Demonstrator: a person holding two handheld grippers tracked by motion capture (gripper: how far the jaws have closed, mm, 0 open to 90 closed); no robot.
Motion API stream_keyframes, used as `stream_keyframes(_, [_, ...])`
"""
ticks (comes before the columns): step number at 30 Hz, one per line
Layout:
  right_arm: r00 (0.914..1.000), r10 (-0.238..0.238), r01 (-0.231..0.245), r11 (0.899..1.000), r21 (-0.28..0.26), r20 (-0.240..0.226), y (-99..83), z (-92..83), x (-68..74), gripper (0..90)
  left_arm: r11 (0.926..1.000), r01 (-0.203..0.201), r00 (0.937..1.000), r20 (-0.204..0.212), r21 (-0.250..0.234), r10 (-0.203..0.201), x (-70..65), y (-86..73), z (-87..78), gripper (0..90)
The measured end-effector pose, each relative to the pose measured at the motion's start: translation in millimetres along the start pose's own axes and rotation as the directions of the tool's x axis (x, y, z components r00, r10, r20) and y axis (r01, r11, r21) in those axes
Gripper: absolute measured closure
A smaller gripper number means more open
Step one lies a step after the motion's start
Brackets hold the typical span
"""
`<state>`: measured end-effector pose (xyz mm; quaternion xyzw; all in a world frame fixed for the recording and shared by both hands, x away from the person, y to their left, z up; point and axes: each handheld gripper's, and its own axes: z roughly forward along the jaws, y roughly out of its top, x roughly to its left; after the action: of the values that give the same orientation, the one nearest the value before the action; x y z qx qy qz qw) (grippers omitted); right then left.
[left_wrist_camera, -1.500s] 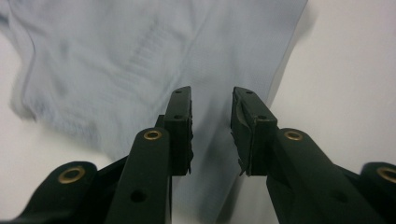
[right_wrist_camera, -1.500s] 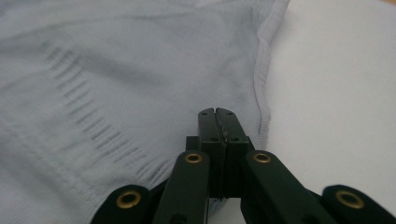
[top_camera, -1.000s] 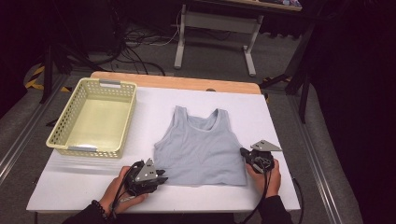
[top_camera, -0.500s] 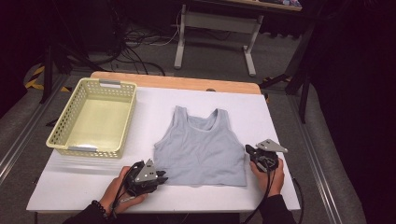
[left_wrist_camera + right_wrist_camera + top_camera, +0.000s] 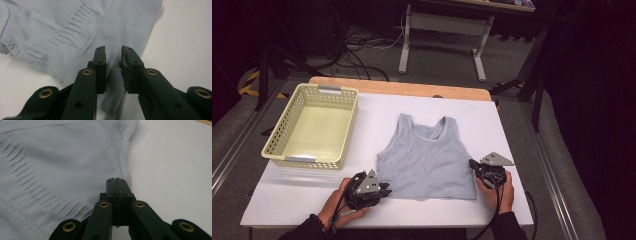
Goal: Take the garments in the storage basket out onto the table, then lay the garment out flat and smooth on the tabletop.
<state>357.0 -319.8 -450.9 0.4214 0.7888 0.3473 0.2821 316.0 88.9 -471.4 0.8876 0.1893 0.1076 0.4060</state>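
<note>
A light grey-blue ribbed tank top (image 5: 427, 160) lies flat on the white table, straps toward the far side. My left gripper (image 5: 387, 190) rests at the top's lower left corner. In the left gripper view its jaws (image 5: 113, 50) stand a little apart over the hem corner (image 5: 62, 30), with cloth showing in the gap and not pressed. My right gripper (image 5: 472, 163) sits at the top's right edge. Its jaws (image 5: 116, 180) are shut, tips on the side seam of the top (image 5: 62, 157). Whether cloth is caught between them I cannot tell.
A pale yellow plastic basket (image 5: 277, 137) stands at the table's left, with nothing in it. A bare white table surface (image 5: 512, 130) lies right of the top and along the front edge. A wooden strip runs along the far edge, with cables and a stand on the floor beyond.
The right gripper has shifted slightly at the top's right edge. The left hand and the top lie as before.
</note>
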Motion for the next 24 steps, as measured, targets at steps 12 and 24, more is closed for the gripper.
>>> stream_keyframes(12, [0.9979,-0.052,0.046,0.99,-0.13,-0.039,14.5,-25.0,31.8,89.5,0.9924,0.042,0.9986,-0.026,-0.116,-0.046,2.2,3.9,-32.2,76.3])
stream_keyframes(24, [0.9887,-0.095,0.098,0.995,0.022,-0.117,-15.0,-26.0,59.5,89.6,0.9993,0.036,0.9988,-0.034,0.009,-0.035,6.7,-1.8,-4.3,82.6])
